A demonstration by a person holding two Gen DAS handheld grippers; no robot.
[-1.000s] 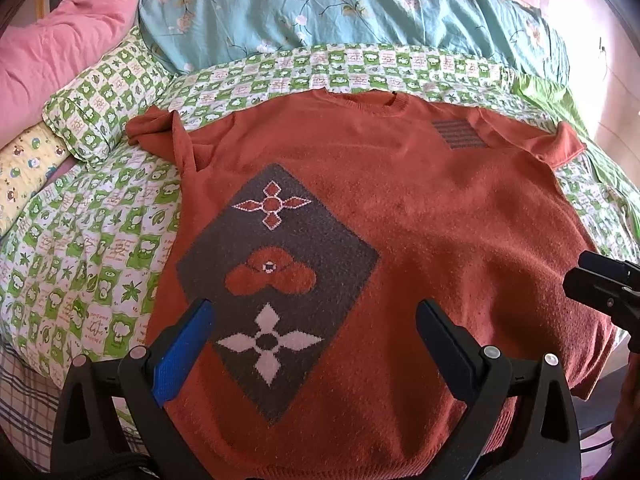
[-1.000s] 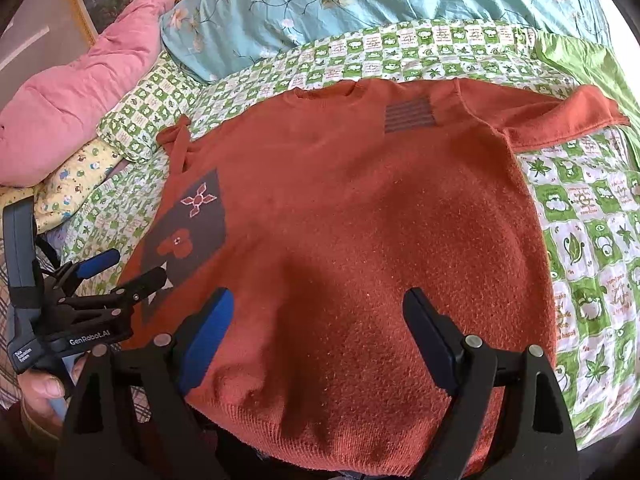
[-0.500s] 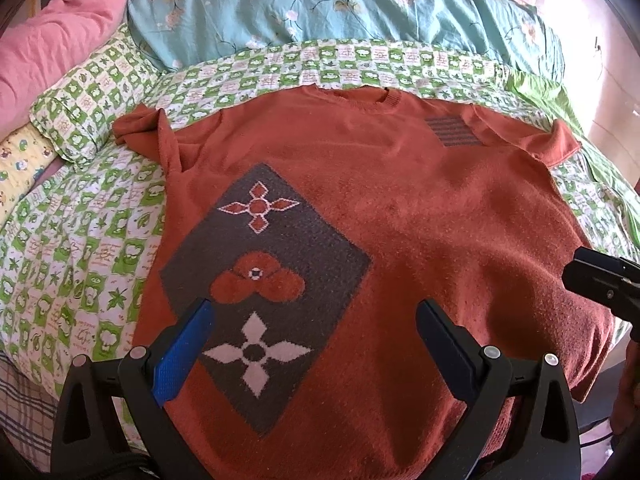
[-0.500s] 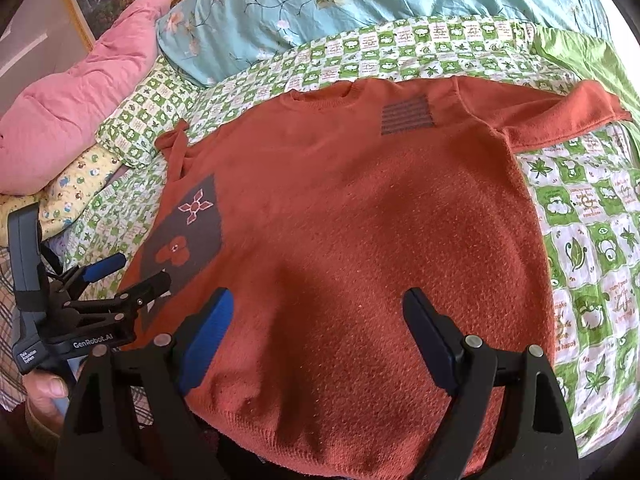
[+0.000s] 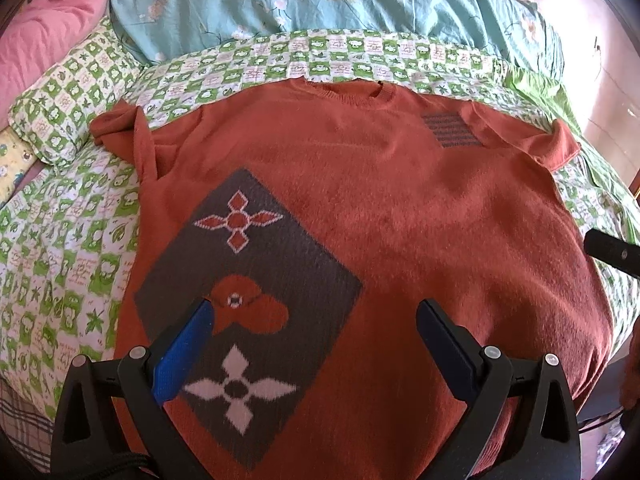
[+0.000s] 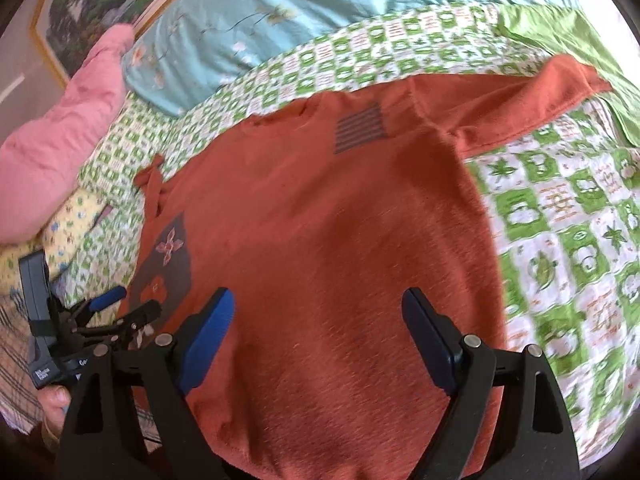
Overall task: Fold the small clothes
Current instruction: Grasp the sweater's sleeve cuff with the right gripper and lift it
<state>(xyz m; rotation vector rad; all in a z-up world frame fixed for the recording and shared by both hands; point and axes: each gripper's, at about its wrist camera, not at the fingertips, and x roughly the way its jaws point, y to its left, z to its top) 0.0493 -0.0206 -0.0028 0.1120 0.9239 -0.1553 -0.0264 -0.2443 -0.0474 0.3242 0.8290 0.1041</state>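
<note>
An orange knit sweater (image 5: 400,216) lies flat, front up, on the bed, with a grey diamond patch (image 5: 256,288) and a small striped patch (image 5: 450,130). It also shows in the right wrist view (image 6: 320,240). Its left sleeve (image 5: 124,132) is bunched; its right sleeve (image 6: 508,100) lies spread out. My left gripper (image 5: 314,332) is open and empty above the lower left part of the sweater. My right gripper (image 6: 318,320) is open and empty above the lower right part. The left gripper also shows in the right wrist view (image 6: 120,308).
The bed has a green and white patterned sheet (image 5: 60,240). A teal floral quilt (image 5: 320,0) and a pink pillow (image 6: 60,140) lie at the head. A patterned pillow (image 5: 68,104) lies at the left. A framed picture (image 6: 100,8) hangs behind.
Both grippers have moved forward over the sweater, toward its collar. The right gripper has also swung a little to the right. Both stay open.
</note>
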